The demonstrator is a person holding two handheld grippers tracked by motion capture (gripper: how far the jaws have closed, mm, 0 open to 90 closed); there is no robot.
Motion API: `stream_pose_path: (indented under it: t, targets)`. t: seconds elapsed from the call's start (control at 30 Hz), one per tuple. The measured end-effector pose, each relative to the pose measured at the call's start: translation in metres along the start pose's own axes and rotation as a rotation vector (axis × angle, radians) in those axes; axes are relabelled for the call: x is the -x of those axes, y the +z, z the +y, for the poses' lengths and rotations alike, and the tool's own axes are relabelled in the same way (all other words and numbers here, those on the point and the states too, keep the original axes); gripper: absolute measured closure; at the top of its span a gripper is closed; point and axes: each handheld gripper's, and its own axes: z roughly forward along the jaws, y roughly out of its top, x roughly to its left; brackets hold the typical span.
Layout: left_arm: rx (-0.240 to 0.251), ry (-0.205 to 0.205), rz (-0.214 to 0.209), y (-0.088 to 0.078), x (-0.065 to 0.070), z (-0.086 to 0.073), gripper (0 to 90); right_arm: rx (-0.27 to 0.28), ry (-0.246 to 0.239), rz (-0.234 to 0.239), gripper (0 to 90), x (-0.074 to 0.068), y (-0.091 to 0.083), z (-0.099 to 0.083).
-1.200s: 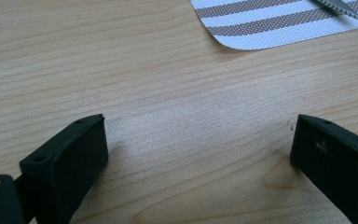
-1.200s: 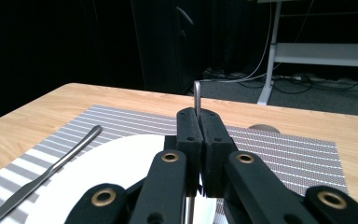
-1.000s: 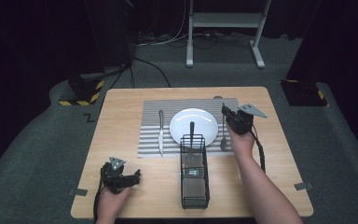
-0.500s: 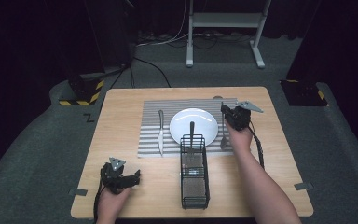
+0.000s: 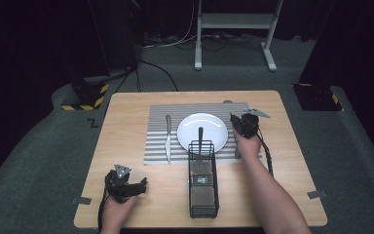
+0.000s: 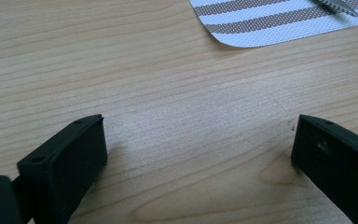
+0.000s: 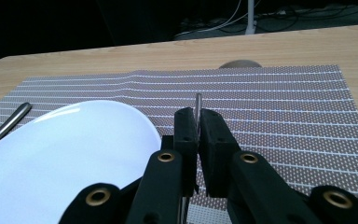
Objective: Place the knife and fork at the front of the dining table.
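My right gripper (image 5: 237,122) hangs just over the striped placemat (image 5: 158,146), at the right rim of the white plate (image 5: 202,127). Its jaws are shut on a thin metal utensil (image 7: 198,103), seen edge-on, whose tip pokes up between the pads; I cannot tell what kind of utensil it is. The plate (image 7: 70,149) lies to the left of the jaws of my right gripper (image 7: 198,115). My left gripper (image 5: 141,184) rests near the table's front left, open. Its jaws stand wide apart with bare wood between them at my left gripper (image 6: 200,126).
A black wire caddy (image 5: 203,195) stands in front of the plate with a utensil (image 5: 200,137) upright in it. A knife (image 5: 168,139) lies on the mat left of the plate; its serrated tip (image 6: 340,7) shows near the mat corner (image 6: 261,28). A small round thing (image 7: 240,63) sits past the mat's far edge.
My right gripper has sunk closer to the mat beside the plate, still shut on the utensil. The left gripper has not moved.
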Motion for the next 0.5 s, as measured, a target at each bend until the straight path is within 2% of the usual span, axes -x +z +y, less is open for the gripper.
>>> stream_pose_path:
  t: [0.2,0.5]
  targets:
    - [-0.001,0.001,0.0,-0.0001,0.0,-0.0001,3.6,-0.015,0.005,-0.006,84.7,0.0018,-0.0002,-0.0002]
    - [0.0,0.004,-0.003,-0.0002,0.0002,-0.0002,3.4,-0.023,-0.017,-0.004,80.6,0.0009,-0.0061,0.0036]
